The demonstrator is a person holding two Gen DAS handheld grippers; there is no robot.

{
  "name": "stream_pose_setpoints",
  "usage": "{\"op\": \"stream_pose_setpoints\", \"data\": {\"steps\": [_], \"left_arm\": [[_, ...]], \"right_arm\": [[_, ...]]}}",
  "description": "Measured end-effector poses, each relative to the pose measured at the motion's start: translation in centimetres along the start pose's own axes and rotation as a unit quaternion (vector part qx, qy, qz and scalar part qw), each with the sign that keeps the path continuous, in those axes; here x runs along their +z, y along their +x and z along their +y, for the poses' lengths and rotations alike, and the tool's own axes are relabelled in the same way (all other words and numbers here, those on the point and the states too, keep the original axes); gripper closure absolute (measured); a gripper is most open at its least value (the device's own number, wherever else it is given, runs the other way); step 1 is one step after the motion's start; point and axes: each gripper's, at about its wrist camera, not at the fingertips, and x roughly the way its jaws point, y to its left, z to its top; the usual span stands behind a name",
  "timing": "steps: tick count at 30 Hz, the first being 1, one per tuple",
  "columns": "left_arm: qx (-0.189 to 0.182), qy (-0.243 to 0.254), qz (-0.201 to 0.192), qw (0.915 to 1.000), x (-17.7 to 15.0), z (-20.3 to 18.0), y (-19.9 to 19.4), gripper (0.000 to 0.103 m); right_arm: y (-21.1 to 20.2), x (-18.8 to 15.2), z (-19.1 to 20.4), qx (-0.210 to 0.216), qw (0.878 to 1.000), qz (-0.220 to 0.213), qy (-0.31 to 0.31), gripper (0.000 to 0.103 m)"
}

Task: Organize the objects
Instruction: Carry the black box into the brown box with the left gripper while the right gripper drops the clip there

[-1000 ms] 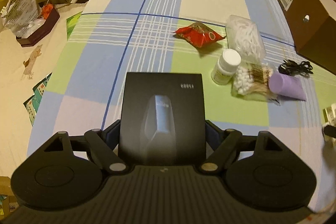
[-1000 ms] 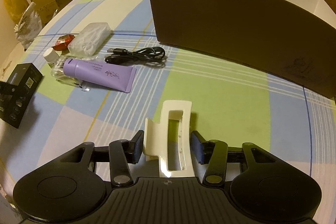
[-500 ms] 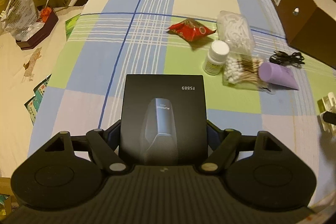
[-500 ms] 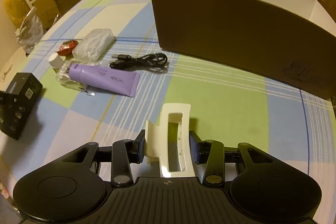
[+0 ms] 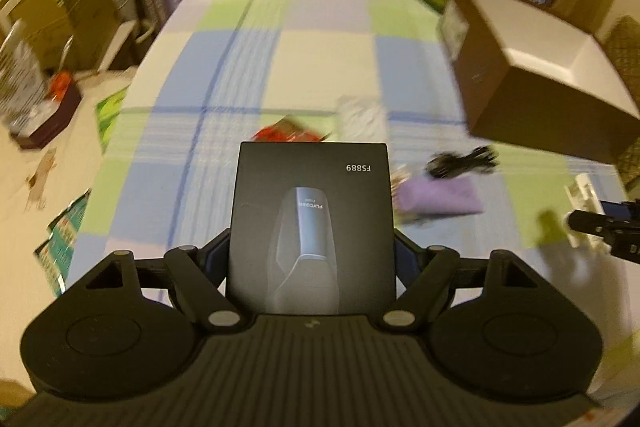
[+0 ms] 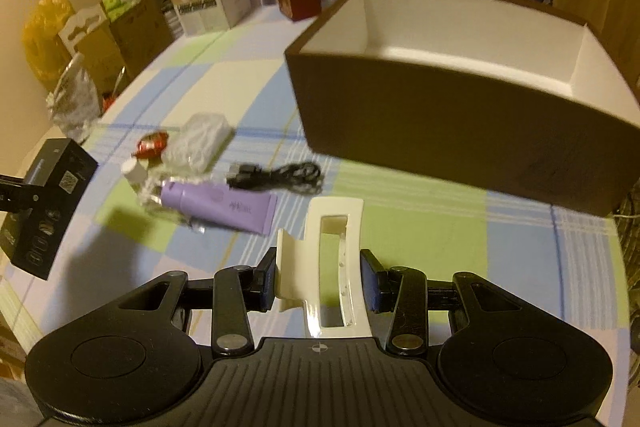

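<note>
both grippers loaded and raised above the table, nothing in the brown box yet

the black carton [image 5: 312, 227] marked fs889 is clamped between the jaws of the left gripper [image 5: 312, 263], held clear of the checked tablecloth [image 5: 304, 67]; the cream hair claw [image 6: 334, 263] is pinched in the right gripper [image 6: 320, 283], near the open brown box [image 6: 460, 131], whose visible white inside looks empty. still lying on the cloth: purple tube [image 6: 220, 205], black cable [image 6: 276, 175], red packet [image 6: 152, 145], small white bottle [image 6: 134, 169], clear cotton-swab packs [image 6: 200, 141]. by my judgement the sorting has barely begun.
</note>
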Motion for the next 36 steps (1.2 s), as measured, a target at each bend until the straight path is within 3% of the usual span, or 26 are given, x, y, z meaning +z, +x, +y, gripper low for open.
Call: {"op": "stream_pose_setpoints", "data": {"steps": [7,18,27,36], "left_arm": [[-0.056,0.052,-0.031,0.9966,4.3,-6.2,-0.1,0.027],[-0.125,0.115,-0.089,0.9815,13.0,-17.5,1.4,0.027],[-0.119,0.123,-0.08,0.9821,19.3,-23.6,6.3,0.027],[-0.08,0.112,-0.019,0.9903,22.3,-26.2,14.3,0.027]], "right_arm": [[-2.7,2.7,-2.7,-0.002,0.999,-0.036,0.019,0.065],[-5.6,9.6,-9.6,-0.028,0.993,-0.109,0.044,0.065],[-3.7,14.8,-15.4,-0.041,0.99,-0.12,0.062,0.065],[2.0,16.5,-20.1,-0.06,0.993,-0.069,0.073,0.065]]}}
